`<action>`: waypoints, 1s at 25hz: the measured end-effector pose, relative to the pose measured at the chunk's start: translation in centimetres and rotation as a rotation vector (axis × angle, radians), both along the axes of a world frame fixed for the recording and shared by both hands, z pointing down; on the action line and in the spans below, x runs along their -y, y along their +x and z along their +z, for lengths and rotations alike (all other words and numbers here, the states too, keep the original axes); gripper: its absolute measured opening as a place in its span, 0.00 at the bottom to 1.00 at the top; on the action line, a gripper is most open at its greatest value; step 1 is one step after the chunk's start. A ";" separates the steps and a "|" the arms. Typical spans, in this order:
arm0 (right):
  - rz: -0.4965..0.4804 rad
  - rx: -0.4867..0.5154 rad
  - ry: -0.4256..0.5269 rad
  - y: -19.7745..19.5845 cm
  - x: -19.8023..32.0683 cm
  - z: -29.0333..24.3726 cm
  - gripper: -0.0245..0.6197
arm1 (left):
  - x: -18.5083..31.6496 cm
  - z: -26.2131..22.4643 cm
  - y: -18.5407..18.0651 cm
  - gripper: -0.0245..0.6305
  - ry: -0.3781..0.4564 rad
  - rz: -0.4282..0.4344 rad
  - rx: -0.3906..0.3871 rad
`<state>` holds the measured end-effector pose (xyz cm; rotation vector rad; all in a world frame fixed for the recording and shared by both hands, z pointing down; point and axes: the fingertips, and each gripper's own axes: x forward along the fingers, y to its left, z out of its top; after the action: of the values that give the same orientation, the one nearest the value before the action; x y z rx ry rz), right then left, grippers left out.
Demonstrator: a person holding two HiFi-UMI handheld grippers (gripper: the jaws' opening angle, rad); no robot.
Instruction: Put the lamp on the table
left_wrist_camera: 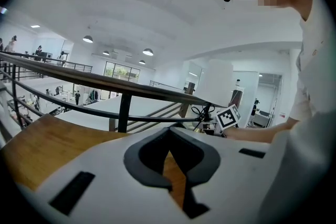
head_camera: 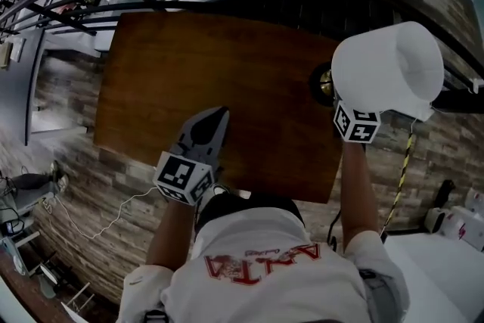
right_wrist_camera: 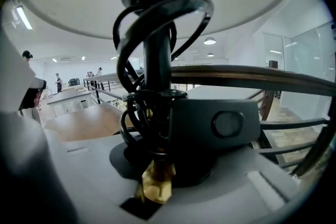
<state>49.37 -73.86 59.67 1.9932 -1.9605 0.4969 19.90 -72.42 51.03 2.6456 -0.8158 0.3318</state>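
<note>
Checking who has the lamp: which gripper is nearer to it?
Right. The right gripper is shut on the stem of the lamp; the left gripper, shut and empty, hovers well apart from it, over the near part of the wooden table.

Left hand-held gripper (left_wrist_camera: 169,134) closed — right (right_wrist_camera: 157,165) clamped

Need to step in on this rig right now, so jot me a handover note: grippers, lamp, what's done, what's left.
Left gripper: jaws shut, empty, over the table.
Right gripper: jaws shut on the lamp at its stem, cord coiled round it.
Lamp: upright at the table's right edge; I cannot tell whether its base rests on the wood.
Done: lamp gripped, at the table.
Left: seat it well on the table, then release.
</note>
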 end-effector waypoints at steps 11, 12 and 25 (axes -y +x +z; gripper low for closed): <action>0.021 0.012 -0.049 2.1 4.2 7.0 0.15 | 1.4 2.9 1.3 0.05 -0.009 0.040 0.066; 0.023 0.014 -0.055 2.3 4.4 7.6 0.15 | 1.4 3.2 1.1 0.05 -0.016 0.039 0.070; 0.041 0.038 -0.034 1.9 4.5 9.9 0.15 | 1.7 4.6 0.0 0.05 -0.066 0.005 0.078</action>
<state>51.26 -78.32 69.58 2.0211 -1.9231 0.5790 19.95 -74.11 55.59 2.5878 -0.8077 0.4576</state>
